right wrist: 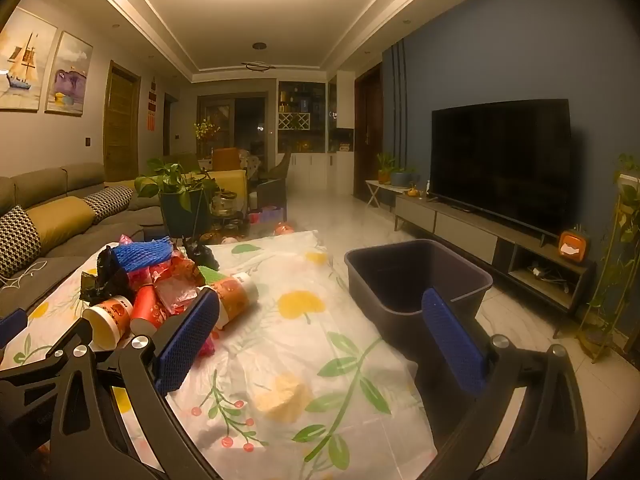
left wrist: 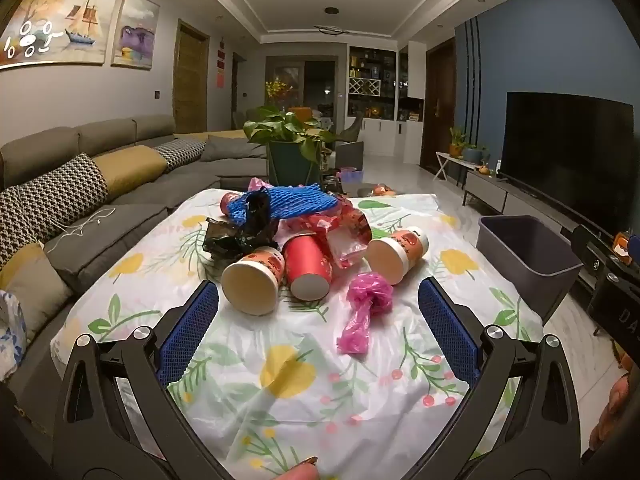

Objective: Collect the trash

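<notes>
Your left gripper [left wrist: 318,308] hangs over the table's [left wrist: 280,420] near edge, jaws spread wide with nothing between them. Ahead of it the trash sits in a heap toward the far edge: two cream cups [left wrist: 252,282] lying on their sides, a red cup [left wrist: 308,270] between them, a pink bag [left wrist: 366,304] just in front, blue netting [left wrist: 280,200] behind. Your right gripper [right wrist: 320,332] is also wide apart and empty, pointing at the table's right edge, where the grey bin [right wrist: 416,276] stands beside it.
</notes>
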Available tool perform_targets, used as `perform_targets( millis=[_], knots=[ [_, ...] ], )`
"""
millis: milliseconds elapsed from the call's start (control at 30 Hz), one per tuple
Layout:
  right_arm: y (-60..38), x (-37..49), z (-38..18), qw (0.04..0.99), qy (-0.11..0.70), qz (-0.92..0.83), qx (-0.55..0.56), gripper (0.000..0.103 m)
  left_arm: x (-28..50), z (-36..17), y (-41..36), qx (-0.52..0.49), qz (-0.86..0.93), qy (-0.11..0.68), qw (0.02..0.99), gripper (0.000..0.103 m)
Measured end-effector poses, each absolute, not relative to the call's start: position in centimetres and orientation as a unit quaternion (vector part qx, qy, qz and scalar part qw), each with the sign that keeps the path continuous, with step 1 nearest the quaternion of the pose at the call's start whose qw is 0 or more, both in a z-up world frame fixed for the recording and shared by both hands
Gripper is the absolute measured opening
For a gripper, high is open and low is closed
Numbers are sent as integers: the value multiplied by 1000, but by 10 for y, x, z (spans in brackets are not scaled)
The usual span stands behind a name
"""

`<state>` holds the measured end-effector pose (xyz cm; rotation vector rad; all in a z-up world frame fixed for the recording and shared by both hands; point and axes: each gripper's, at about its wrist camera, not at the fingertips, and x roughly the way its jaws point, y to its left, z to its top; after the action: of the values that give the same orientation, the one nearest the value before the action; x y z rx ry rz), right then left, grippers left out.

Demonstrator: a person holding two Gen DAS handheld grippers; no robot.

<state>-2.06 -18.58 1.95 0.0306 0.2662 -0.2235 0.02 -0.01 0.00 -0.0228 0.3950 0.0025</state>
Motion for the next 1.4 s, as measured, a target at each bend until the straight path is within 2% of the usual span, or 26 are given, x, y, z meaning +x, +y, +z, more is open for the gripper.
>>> perform_targets(
  millis=[1400],
  knots=[
    [-185,-18,20,985,133,-112,12,98,0,10,0,-20,-6,183,983,99]
  ],
)
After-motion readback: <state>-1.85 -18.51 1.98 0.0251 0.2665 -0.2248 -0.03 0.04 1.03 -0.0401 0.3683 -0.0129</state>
